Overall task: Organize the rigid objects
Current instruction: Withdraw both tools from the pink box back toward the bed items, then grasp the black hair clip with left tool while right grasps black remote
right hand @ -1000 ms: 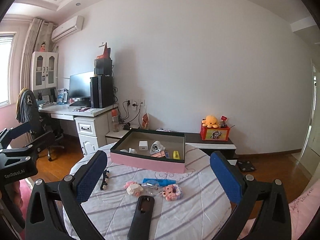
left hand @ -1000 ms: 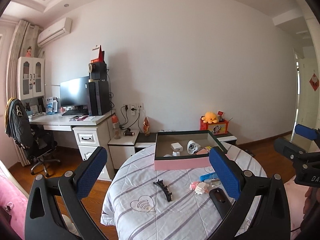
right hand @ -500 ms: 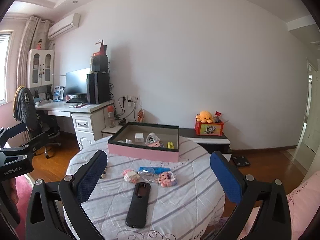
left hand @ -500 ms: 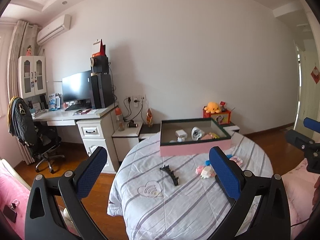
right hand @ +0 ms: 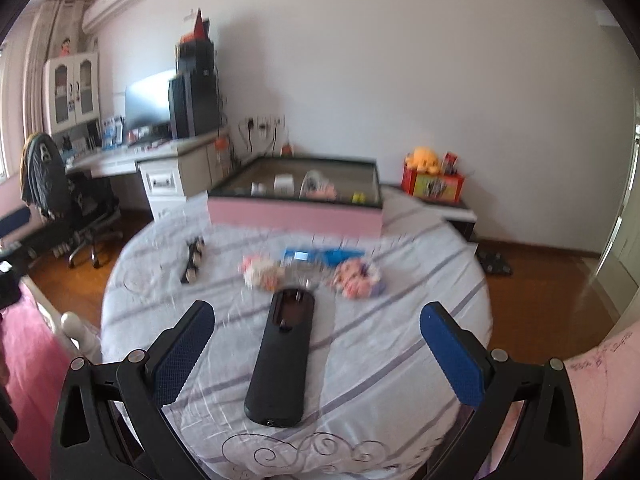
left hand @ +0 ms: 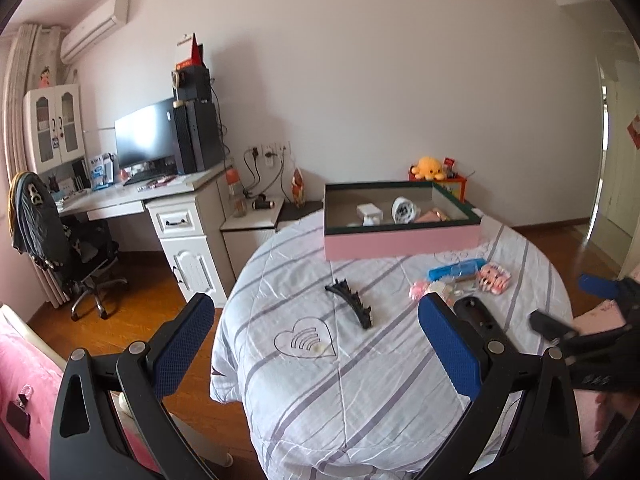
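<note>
A plain white wall (left hand: 400, 80) closes the room. At 9 o'clock stands a white desk (left hand: 160, 196) with a monitor (left hand: 144, 136); an air conditioner (left hand: 96, 28) hangs at 10. The floor (left hand: 132, 308) is brown wood.

One pink box (left hand: 402, 240), one black hair clip (left hand: 350, 300), one black remote (right hand: 282, 354), seemingly two pink toys (left hand: 495, 275), one blue packet (left hand: 456, 270)

Room was evenly lit by soft daylight, shadows faint. Left wrist view was sharp. Right wrist view was motion-blurred: pink box (right hand: 294, 214) and small toys (right hand: 312, 270) smeared, only the black remote (right hand: 282, 354) fairly crisp. Strong fisheye bending and dark vignette at the edges of both views.
</note>
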